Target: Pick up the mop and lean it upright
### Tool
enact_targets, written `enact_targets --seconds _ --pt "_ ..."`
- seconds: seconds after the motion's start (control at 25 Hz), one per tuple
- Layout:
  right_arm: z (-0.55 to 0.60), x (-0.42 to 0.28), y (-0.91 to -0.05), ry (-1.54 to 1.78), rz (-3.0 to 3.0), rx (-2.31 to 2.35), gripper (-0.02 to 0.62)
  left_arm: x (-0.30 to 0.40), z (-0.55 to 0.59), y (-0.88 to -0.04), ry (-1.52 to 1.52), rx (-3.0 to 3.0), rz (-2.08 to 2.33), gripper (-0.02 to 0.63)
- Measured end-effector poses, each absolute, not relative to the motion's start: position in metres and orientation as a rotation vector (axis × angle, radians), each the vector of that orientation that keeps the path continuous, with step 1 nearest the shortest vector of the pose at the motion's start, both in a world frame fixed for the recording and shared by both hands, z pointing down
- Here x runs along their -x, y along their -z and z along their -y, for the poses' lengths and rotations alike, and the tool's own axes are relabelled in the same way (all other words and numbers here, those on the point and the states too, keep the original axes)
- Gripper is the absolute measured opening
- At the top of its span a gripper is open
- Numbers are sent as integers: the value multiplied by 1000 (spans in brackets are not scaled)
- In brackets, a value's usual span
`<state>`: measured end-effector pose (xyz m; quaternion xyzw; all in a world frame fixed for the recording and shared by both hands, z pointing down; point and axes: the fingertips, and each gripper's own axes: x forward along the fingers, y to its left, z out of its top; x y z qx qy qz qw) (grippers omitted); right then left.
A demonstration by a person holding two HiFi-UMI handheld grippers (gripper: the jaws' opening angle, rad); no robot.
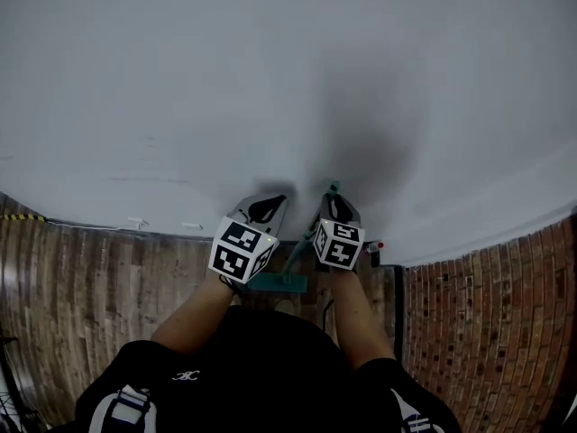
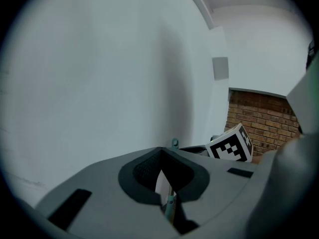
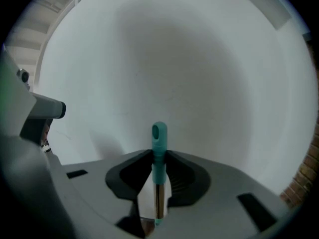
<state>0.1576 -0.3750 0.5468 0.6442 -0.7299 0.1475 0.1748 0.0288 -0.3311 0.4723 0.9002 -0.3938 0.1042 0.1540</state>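
The mop stands upright against the white wall [image 1: 270, 79]. Its teal head [image 1: 273, 282] rests on the floor at the wall's foot, and its handle tip [image 1: 334, 188] points up the wall. My right gripper [image 1: 335, 207] is shut on the mop handle [image 3: 158, 148] just below the teal cap, and a metal shaft shows under the pads. My left gripper [image 1: 264, 209] hovers just left of it, close to the wall. Its jaws [image 2: 160, 151] meet at the tips with nothing pinched there. A sliver of the mop shaft [image 2: 170, 203] shows through the gap near their base.
The brick-patterned floor [image 1: 81, 296] runs along the wall's foot on both sides. Yellow-black tape [image 1: 22, 216] marks the far left edge. A small red-and-white object [image 1: 374, 246] sits by the right gripper. The wall carries a grey plate [image 2: 220, 67]. My own body fills the bottom.
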Motion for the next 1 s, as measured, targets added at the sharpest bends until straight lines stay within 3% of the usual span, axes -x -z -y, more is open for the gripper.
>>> enact_targets --seconds 1.0 --pt "266 -179 -527 -385 2181 -1767 100 -78 326 -490 -371 -2601 1030 -9"
